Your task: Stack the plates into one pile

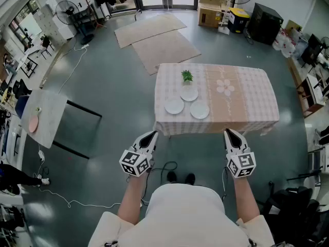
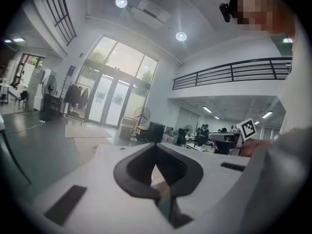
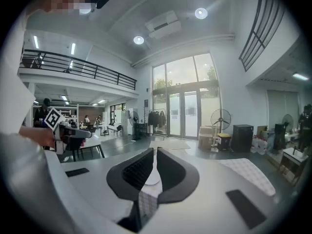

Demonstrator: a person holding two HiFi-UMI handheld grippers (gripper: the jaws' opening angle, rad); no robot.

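Note:
Three white plates lie apart on the checked tablecloth: one at the front left (image 1: pixel 174 106), one at the front right (image 1: pixel 199 109) and one behind them (image 1: pixel 188 93), next to a small green plant (image 1: pixel 187 76). My left gripper (image 1: pixel 150 137) hovers short of the table's near edge, shut with nothing in it. My right gripper (image 1: pixel 230 135) hangs level with it further right, also shut and empty. In the left gripper view the jaws (image 2: pixel 155 149) meet over a slice of tablecloth. In the right gripper view the jaws (image 3: pixel 154 155) stand together with a plate edge (image 3: pixel 152 177) glimpsed beyond them.
The table (image 1: pixel 241 104) stands on a grey floor with a pink runner across it. A second small table (image 1: pixel 43 115) with a pink plate is at the left. Cables trail on the floor by my feet. Rugs, fans and boxes stand further back.

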